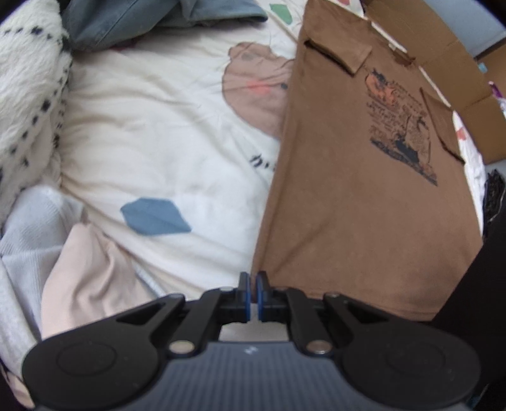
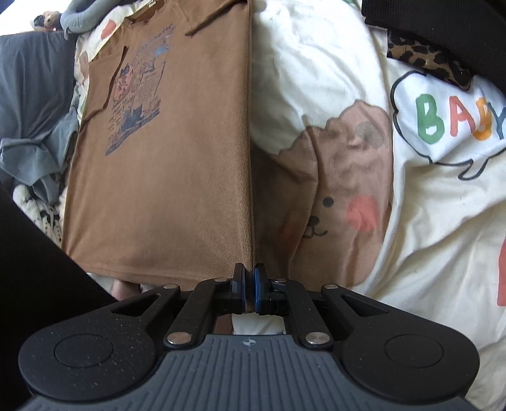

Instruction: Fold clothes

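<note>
A brown T-shirt (image 1: 363, 205) with a dark blue print lies lengthwise on the bed, its sleeves folded in over the front. My left gripper (image 1: 253, 284) is shut on the near left corner of the hem. In the right wrist view the same T-shirt (image 2: 164, 189) stretches away from me. My right gripper (image 2: 249, 278) is shut on its near right corner. The near hem is raised off the bedspread and casts a shadow beneath it. The collar end still rests on the bed.
A cream bedspread (image 2: 427, 205) with a cartoon bear covers the bed. A fluffy spotted white blanket (image 1: 28, 95), a blue-grey garment (image 1: 142, 19) and pale pink clothes (image 1: 79, 268) lie left. A cardboard box (image 1: 458, 79) stands beyond the shirt. A leopard-print item (image 2: 427, 60) lies far right.
</note>
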`<state>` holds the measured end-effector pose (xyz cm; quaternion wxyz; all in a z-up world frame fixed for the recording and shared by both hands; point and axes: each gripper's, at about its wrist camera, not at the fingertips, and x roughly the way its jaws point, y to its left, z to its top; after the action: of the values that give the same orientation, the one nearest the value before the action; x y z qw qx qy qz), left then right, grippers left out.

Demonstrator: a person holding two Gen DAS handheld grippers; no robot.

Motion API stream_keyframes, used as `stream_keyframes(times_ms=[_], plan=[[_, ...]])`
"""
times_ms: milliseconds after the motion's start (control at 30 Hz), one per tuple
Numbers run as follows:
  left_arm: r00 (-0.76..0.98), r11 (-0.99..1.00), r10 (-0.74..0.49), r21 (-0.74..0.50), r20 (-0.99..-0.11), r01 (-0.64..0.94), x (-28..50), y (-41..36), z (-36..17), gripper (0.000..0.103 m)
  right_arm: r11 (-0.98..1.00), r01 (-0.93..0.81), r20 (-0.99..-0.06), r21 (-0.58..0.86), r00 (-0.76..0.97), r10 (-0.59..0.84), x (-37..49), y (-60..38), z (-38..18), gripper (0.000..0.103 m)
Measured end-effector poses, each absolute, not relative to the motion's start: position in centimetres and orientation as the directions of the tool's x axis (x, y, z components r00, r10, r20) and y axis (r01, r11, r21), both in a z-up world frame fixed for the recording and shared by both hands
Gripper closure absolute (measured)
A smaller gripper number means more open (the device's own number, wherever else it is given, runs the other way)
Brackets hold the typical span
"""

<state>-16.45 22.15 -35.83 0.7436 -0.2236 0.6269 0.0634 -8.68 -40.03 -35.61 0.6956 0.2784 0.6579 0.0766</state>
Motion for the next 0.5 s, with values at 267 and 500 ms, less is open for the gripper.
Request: stream_keyframes(times_ms=[267, 500], plan=[[0.181, 0.892, -0.166, -0.226, -0.969, -0.392, -16.6, 22.2, -38.0, 0.099, 0.830, 0.321, -0.889, 0.457, 0.140, 0.435, -10.2, -40.8, -37.4, 0.100], [0.129, 0.878, -0.152, -0.194, -0.980, -0.437, -16.2, 22.3, -42.1, 0.099, 0.810, 0.389, -0.897, 0.439, 0.140, 0.419, -11.0, -40.3, -41.5, 0.100]])
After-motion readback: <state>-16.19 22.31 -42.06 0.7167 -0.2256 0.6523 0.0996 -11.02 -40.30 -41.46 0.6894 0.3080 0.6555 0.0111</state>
